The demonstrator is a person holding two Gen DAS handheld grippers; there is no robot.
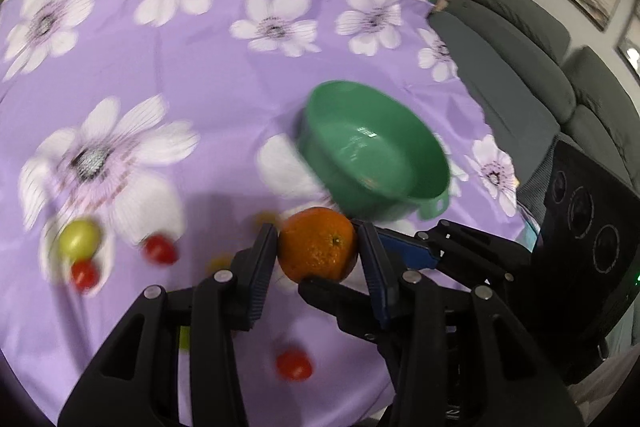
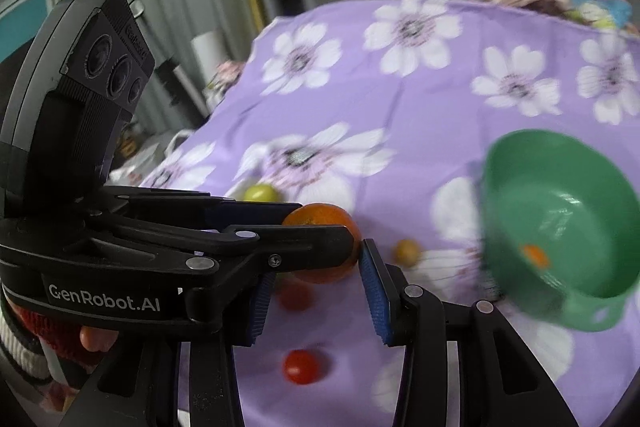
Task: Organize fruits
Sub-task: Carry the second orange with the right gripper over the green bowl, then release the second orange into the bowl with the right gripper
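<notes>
An orange [image 1: 318, 247] hangs above the purple flowered cloth [image 1: 200, 87], and my left gripper [image 1: 316, 231] is shut on its sides. My right gripper [image 2: 318, 263] reaches in from the right and is shut on the same orange [image 2: 324, 267]. Its right pad touches the fruit, while the left gripper [image 2: 324, 223] hides its other pad. In the left wrist view the right gripper's fingers [image 1: 404, 251] straddle the orange from below and behind. A green bowl [image 1: 376, 155] [image 2: 568, 203] stands just beyond, near the table's right edge.
On the cloth lie a green fruit [image 1: 80, 239] [image 2: 260, 193], up to 3 red tomatoes [image 1: 160, 249] [image 2: 304, 367] and a small yellowish fruit [image 2: 408, 251]. A grey sofa [image 1: 520, 47] stands past the table's right side. A hand [image 2: 92, 339] holds the left gripper.
</notes>
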